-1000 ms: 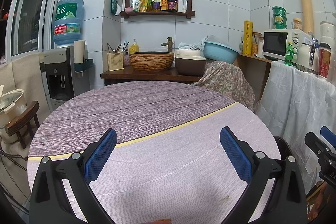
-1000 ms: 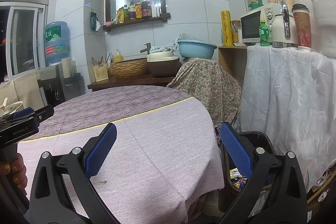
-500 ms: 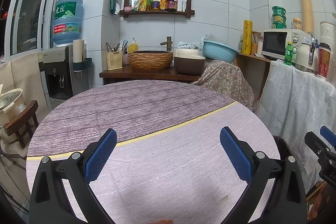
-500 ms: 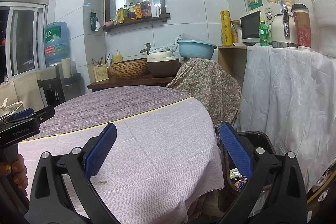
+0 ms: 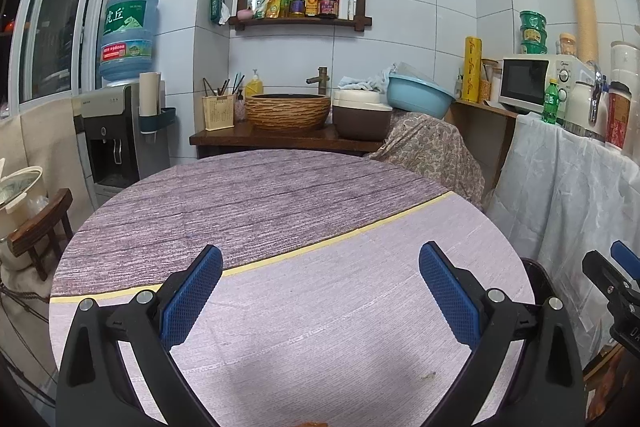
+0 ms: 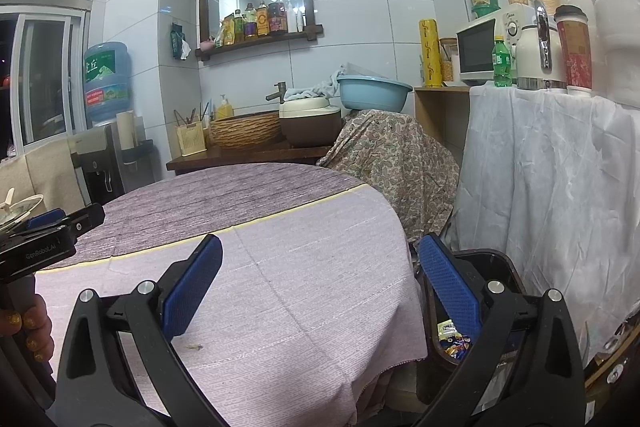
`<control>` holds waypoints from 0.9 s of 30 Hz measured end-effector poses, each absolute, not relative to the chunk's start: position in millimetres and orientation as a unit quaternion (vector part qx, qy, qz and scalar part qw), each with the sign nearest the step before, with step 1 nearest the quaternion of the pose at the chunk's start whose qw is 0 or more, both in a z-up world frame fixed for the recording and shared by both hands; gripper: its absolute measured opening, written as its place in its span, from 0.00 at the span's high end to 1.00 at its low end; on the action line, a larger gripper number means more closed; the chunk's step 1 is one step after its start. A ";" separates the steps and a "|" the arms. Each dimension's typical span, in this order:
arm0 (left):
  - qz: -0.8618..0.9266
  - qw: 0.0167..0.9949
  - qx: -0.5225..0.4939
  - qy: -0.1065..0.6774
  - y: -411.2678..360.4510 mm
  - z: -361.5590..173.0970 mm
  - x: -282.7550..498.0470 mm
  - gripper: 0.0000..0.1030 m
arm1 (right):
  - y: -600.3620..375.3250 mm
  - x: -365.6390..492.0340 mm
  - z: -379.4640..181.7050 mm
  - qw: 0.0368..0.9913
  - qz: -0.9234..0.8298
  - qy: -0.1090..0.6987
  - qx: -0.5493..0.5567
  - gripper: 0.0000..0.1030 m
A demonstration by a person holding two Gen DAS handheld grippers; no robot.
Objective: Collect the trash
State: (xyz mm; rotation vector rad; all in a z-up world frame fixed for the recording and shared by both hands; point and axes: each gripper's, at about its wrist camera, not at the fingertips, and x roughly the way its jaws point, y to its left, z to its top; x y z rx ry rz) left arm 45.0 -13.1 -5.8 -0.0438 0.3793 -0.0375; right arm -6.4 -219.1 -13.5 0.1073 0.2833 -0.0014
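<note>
Honestly, both the left gripper (image 5: 320, 301) & right gripper (image 6: 320, 291) gape wide, empty. Trash: tiny crumb (image 6: 195, 347) on desk (image 6: 304, 251); bin (image 6: 494, 259) just beside the desk edge. Risk: pads too coarse, crumb slips or cloth gets pinched instead.

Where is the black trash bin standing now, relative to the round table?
In the right wrist view the trash bin stands on the floor at the round table's right edge, in front of the white cloth.

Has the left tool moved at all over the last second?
Yes, slightly. In the left wrist view the table's far edge and the water dispenser sit a touch lower than before, so the open left tool tilted or rose a little.
</note>
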 end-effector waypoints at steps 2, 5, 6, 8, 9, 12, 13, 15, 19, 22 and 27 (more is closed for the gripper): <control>-0.019 0.982 -0.022 0.189 -13.2 -5.5 45.4 0.05 | -218.6 -6.3 -13.4 0.988 -0.001 0.142 0.053 0.06; -0.019 0.981 -0.021 0.190 -13.6 -5.6 45.4 0.05 | -219.1 -6.1 -13.3 0.988 -0.001 0.142 0.053 0.06; -0.020 0.981 -0.021 0.190 -13.2 -5.6 45.7 0.05 | -219.3 -6.2 -13.3 0.988 0.000 0.142 0.053 0.06; -0.020 0.981 -0.021 0.190 -13.8 -5.6 45.5 0.05 | -219.4 -6.3 -13.5 0.988 0.000 0.142 0.054 0.06; -0.020 0.981 -0.021 0.191 -13.8 -5.5 45.6 0.05 | -219.3 -6.2 -13.5 0.988 -0.001 0.142 0.053 0.06; -0.019 0.981 -0.021 0.190 -13.4 -5.5 45.7 0.05 | -219.5 -6.1 -13.6 0.988 0.001 0.143 0.054 0.06; -0.018 0.981 -0.021 0.190 -13.4 -5.6 45.4 0.05 | -219.7 -5.2 -13.2 0.988 0.001 0.144 0.054 0.06; -0.017 0.981 -0.022 0.190 -13.2 -6.5 45.0 0.05 | -219.4 -5.6 -13.5 0.988 0.001 0.144 0.054 0.06; -0.016 0.981 -0.023 0.191 -12.4 -7.4 44.8 0.05 | -219.1 -6.5 -12.7 0.988 0.002 0.143 0.052 0.06; -0.016 0.981 -0.021 0.191 -12.5 -7.6 44.7 0.05 | -218.5 -6.9 -12.6 0.988 0.003 0.143 0.052 0.06; -0.016 0.981 -0.021 0.191 -13.0 -7.9 45.5 0.05 | -218.6 -6.6 -11.8 0.988 0.003 0.144 0.053 0.06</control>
